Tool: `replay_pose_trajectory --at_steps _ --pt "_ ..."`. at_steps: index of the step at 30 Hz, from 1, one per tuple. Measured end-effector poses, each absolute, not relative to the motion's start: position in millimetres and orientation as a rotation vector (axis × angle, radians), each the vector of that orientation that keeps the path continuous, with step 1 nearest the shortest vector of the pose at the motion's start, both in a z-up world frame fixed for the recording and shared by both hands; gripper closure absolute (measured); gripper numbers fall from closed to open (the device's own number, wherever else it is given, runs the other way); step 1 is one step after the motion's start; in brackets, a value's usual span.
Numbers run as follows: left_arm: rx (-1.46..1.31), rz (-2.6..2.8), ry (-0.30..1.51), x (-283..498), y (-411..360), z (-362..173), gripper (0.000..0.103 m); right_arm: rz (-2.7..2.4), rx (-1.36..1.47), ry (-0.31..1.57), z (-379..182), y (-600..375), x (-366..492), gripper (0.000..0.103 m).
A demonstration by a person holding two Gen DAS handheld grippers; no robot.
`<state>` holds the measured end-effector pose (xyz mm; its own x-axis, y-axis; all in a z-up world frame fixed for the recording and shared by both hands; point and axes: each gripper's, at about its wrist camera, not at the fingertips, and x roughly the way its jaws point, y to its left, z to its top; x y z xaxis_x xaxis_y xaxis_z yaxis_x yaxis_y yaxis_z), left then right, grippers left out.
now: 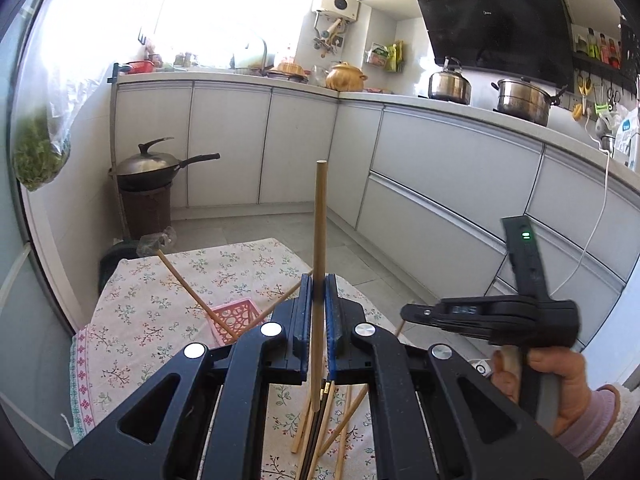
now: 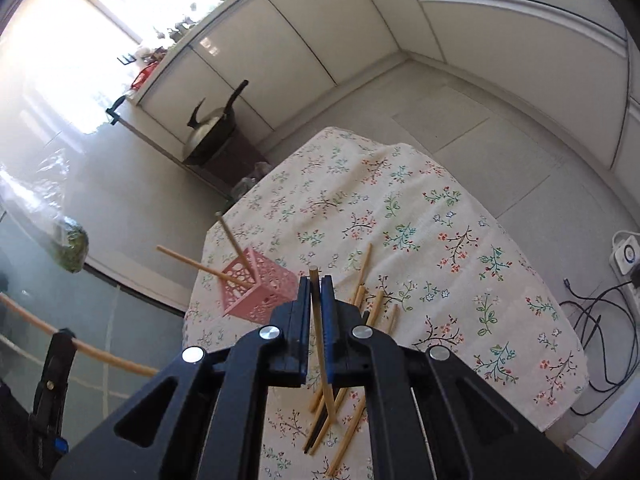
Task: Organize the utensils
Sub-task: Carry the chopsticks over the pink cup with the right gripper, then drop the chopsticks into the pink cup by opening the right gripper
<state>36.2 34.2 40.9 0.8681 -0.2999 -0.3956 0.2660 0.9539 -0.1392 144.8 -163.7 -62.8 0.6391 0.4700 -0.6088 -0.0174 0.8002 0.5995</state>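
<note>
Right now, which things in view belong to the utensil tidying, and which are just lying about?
Job:
left gripper shut on a chopstick
right gripper shut on another chopstick
pink basket
loose chopsticks

Just there:
wok
kettle
steel pot

A long, round, pale wooden chopstick (image 1: 320,248) stands nearly upright, pinched between the blue pads of the left gripper (image 1: 319,284). A second light wooden chopstick (image 2: 320,332) is clamped in the right gripper (image 2: 319,286). Ahead and left of both grippers, a small pink lattice plastic basket (image 2: 256,292) holds two leaning chopsticks (image 2: 192,264). Below the grippers, loose wooden and dark chopsticks (image 2: 348,432) lie scattered on the floral cloth.
</note>
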Motion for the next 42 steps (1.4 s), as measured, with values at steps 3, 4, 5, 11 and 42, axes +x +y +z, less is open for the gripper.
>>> replay_pose_trajectory --at_steps 3,4,5,11,42 --pt "-0.093 -0.277 0.414 35 40 45 0.097 0.338 0.582 0.812 -49 -161 135 0.098" --pt "-0.098 -0.269 0.411 35 43 47 0.097 0.347 0.580 0.803 -45 -160 133 0.098" --pt "-0.103 -0.263 0.408 35 45 48 0.097 0.360 0.579 0.794 -40 -159 130 0.098" --pt "-0.148 -0.208 0.382 40 63 59 0.097 0.398 0.603 0.753 -19 -162 124 0.098" --pt "-0.301 0.031 0.276 97 108 75 0.083 0.422 0.701 0.659 25 -167 137 0.097"
